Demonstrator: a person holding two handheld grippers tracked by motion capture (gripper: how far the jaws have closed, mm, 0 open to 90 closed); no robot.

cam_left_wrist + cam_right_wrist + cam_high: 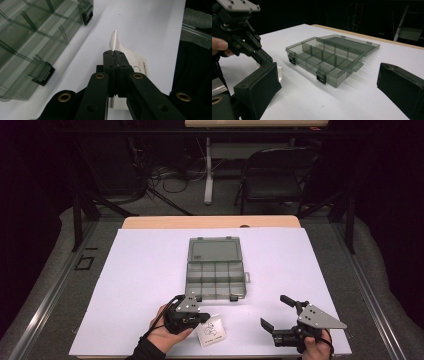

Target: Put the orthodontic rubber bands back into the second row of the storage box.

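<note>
We hold the left gripper [200,318] low over the near edge of the white table cover [150,270], and its jaws are clamped tight on a small white paper packet [211,331]. In the left gripper view the two black jaws meet with no gap, and a corner of the packet [114,41] sticks up out of the pinch, bent upward, while the rest of it trails off to the right along the cover with some small print on it. From above, the packet lies just right of our left hand [167,332], flat on the cover for most of its area, just in front of the box.

The clear smoky organizer box [216,270] sits in the middle of the table, lid [215,250] thrown fully back and lying flat on the far side. Its compartments look bare in the right gripper view [329,60], with two dark latches [321,76] hanging on the near wall.

Our right gripper [274,312] hovers off to the right of the packet, well apart from it, jaws spread wide and grasping nothing. Its own view shows both black pads far apart, the box framed between them, and the left gripper [265,58] at the left edge.
</note>
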